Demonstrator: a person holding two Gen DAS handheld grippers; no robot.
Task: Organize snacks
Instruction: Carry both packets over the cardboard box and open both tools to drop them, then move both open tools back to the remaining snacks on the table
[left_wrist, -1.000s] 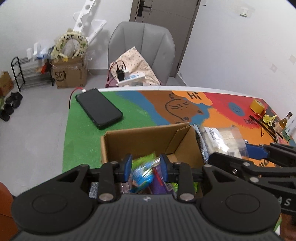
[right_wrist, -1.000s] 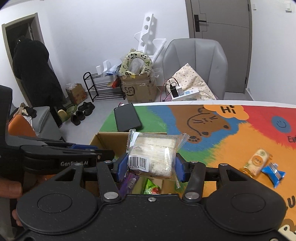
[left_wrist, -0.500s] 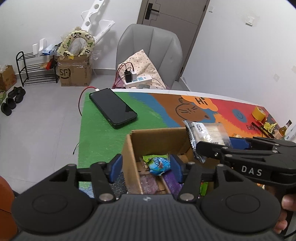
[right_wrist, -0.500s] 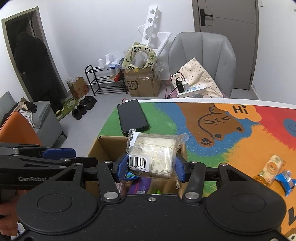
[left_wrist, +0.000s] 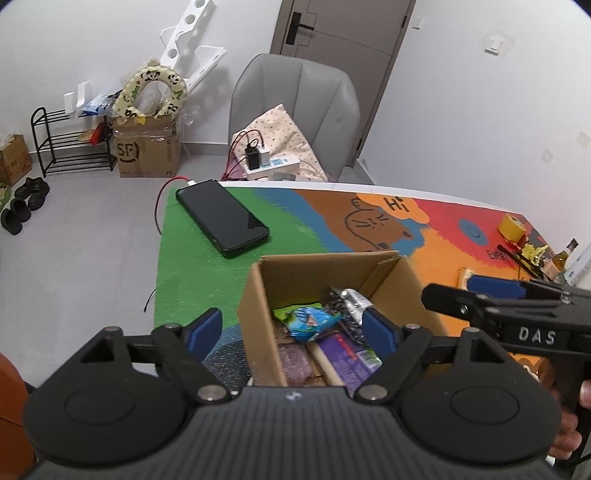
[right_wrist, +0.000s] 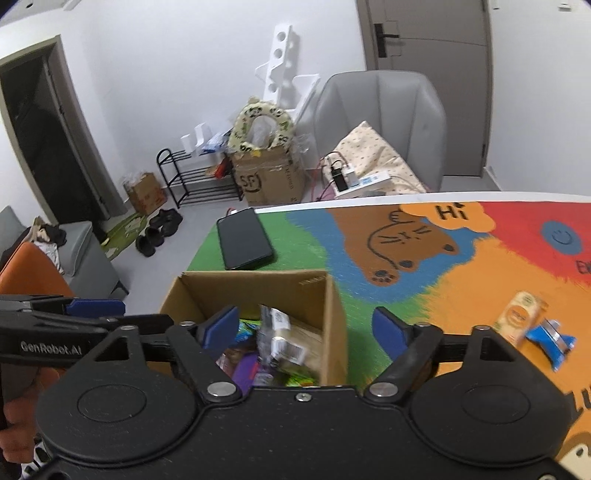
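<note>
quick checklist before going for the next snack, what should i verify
1. Left gripper free: ok, jaws opening, nothing pinched between them.
2. Right gripper free: ok, jaws opening, clear-wrapped snack released into the cardboard box.
3. Box upright on the mat: ok.
4. Snacks left outside: not ok, orange packet and blue packet lie on the mat.
5. Phone clear of box: ok.
6. Room left in box: cannot tell.

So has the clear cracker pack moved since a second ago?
Yes. The clear cracker pack dropped from between the right gripper fingers into the cardboard box.
</note>
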